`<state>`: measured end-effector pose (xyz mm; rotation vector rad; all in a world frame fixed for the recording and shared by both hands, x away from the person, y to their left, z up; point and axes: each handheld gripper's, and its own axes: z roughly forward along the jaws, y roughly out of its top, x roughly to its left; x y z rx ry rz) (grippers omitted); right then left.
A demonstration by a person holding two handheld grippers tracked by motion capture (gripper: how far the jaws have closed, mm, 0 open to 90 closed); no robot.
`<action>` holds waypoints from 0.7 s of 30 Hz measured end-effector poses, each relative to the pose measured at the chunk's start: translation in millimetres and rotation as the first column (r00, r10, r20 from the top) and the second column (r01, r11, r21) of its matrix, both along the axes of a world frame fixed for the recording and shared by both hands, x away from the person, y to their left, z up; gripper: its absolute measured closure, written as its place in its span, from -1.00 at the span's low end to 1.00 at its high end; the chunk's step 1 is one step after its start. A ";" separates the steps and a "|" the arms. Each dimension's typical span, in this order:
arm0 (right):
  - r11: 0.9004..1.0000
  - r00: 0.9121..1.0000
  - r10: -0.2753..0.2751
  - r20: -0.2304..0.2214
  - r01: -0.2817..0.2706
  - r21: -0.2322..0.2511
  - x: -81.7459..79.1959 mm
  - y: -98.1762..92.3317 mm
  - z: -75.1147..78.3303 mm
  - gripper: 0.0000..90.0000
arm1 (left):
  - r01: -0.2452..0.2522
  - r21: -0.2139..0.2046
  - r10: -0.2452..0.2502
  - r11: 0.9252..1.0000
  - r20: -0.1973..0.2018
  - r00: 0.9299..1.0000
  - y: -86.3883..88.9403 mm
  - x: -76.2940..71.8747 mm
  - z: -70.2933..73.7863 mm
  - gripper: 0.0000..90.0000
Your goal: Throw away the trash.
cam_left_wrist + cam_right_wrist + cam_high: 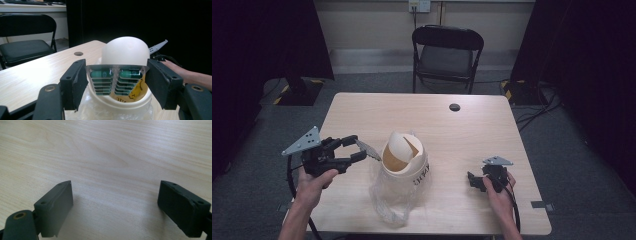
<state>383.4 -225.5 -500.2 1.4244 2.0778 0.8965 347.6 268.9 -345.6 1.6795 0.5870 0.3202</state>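
Near the middle of the desk (462, 135), toward its front, stands one small cream bin (404, 162) with a domed swing lid, a clear plastic liner (387, 200) bunched around its base. Dark writing runs along the bin's side, and more on a yellow patch inside its mouth, but neither can be read. Just left of the bin, the left claw (357, 149) is clamped on one blister pack (115, 78) of green capsules, held by its two side edges right at the bin's opening. The pack has two columns; the capsules carry small print too fine to make out. Well apart on the right, the right claw (473, 181) rests low over the bare wood, jaws spread wide with nothing between them. Beyond the desk stands one black folding chair (447, 52), and one round cable hole (454, 107) sits near the far edge.
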 end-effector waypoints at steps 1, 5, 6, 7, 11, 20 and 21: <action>1.000 1.000 0.000 0.000 0.000 0.000 0.0 0.0 0.0 -0.73 | 0.000 0.000 0.000 1.000 0.000 1.000 0.0 0.0 0.0 -0.24; 1.000 1.000 0.000 0.000 0.000 0.000 0.0 0.0 0.0 -0.73 | 0.031 0.002 -0.031 1.000 -0.006 1.000 -16.0 1.8 -0.4 -0.24; 1.000 1.000 0.000 0.000 0.000 0.000 0.0 0.0 0.0 -0.73 | 0.037 0.004 -0.037 0.999 -0.009 0.999 -19.0 2.5 -1.5 -0.24; 1.000 1.000 0.000 0.000 0.000 0.000 0.0 0.0 0.0 -0.73 | 0.037 0.004 -0.037 0.999 -0.009 0.999 -19.0 2.5 -1.5 -0.24; 1.000 1.000 0.000 0.000 0.000 0.000 0.0 0.0 0.0 -0.73 | 0.048 0.023 -0.047 0.999 -0.030 0.998 -34.4 6.9 -9.9 -0.24; 1.000 1.000 0.000 0.000 0.000 0.000 0.0 -0.1 0.0 -0.73 | 0.050 0.067 -0.047 0.997 -0.046 0.998 -49.8 10.8 -20.3 -0.24; 1.000 1.000 0.000 0.000 0.000 0.000 0.0 0.0 0.0 -0.73 | 0.053 0.077 -0.050 0.996 -0.049 0.998 -51.9 11.6 -21.9 -0.24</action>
